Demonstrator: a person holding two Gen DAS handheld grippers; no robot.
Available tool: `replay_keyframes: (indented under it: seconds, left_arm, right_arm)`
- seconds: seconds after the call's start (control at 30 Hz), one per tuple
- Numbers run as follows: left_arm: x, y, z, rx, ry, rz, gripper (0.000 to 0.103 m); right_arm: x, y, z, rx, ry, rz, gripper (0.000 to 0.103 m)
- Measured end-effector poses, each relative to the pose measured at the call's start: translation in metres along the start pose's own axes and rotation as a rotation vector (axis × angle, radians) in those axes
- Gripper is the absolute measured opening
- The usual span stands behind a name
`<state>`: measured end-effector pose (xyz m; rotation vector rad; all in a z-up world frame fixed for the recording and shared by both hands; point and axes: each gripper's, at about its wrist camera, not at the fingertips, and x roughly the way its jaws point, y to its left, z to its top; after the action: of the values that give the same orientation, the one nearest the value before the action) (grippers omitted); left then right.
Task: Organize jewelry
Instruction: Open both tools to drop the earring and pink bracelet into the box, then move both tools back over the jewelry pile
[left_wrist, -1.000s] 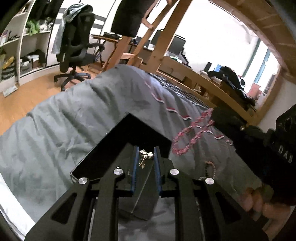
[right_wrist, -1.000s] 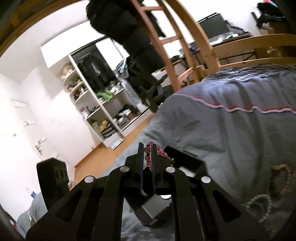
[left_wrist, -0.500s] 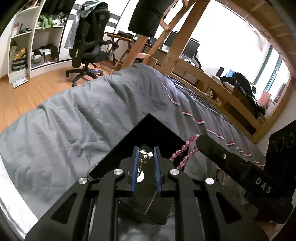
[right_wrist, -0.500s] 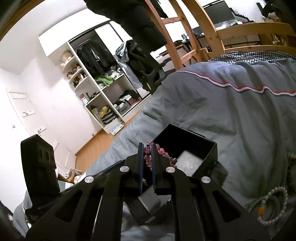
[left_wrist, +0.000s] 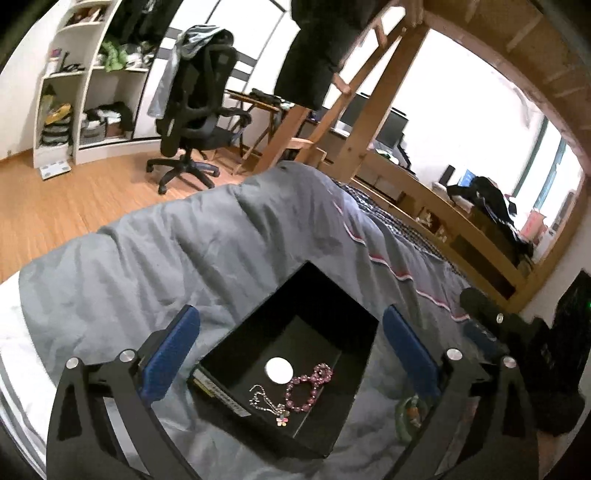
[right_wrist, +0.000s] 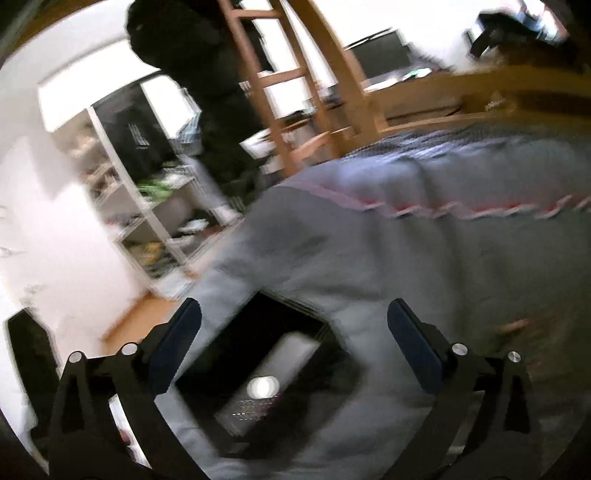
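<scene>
A black open box (left_wrist: 354, 306) sits on the grey bed cover. Inside it lie a pink bead bracelet (left_wrist: 308, 387) and a silver chain necklace with a flower pendant (left_wrist: 267, 402), beside a white round spot on the box floor. My left gripper (left_wrist: 291, 354) is open and empty, its blue pads either side of the box and above it. My right gripper (right_wrist: 293, 347) is open and empty too; its view is blurred and shows the same box (right_wrist: 258, 325) below. A green bead bracelet (left_wrist: 410, 413) lies on the cover right of the box.
The grey bed cover (left_wrist: 184, 251) with a red wavy stripe spreads all around. The wooden bed frame and ladder (left_wrist: 369, 122) rise behind. An office chair (left_wrist: 195, 107) and shelves stand on the wood floor at left. The other gripper's black body (left_wrist: 517, 332) shows at right.
Both grippers have opened. The necklace dropped from my left gripper and the pink bracelet from my right gripper into the box. Both grippers have drawn back from it; the right one is moving.
</scene>
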<state>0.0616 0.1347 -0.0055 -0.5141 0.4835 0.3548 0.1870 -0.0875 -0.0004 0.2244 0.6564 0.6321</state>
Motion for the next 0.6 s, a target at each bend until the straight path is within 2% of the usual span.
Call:
replay_keyframes:
  seconds: [0.13, 0.23, 0.4, 0.5, 0.6]
  left_arm:
    - [0.005, -0.022, -0.006, 0.095, 0.014, -0.04, 0.097]
    - [0.004, -0.044, -0.015, 0.179, 0.028, -0.12, 0.097]
    - [0.012, -0.069, -0.036, 0.267, 0.111, -0.234, 0.097]
    - [0.022, -0.081, -0.052, 0.296, 0.19, -0.303, 0.097]
    - [0.033, -0.091, -0.071, 0.331, 0.277, -0.367, 0.097]
  right_arm:
    - [-0.03, -0.014, 0.012, -0.045, -0.041, -0.126, 0.099]
    - [-0.052, -0.026, 0.015, -0.056, -0.05, -0.177, 0.099]
    - [-0.083, -0.05, 0.013, -0.033, -0.006, -0.257, 0.099]
    - [-0.094, -0.063, 0.003, -0.012, 0.032, -0.273, 0.099]
    - [-0.097, -0.079, -0.007, 0.05, 0.058, -0.215, 0.099]
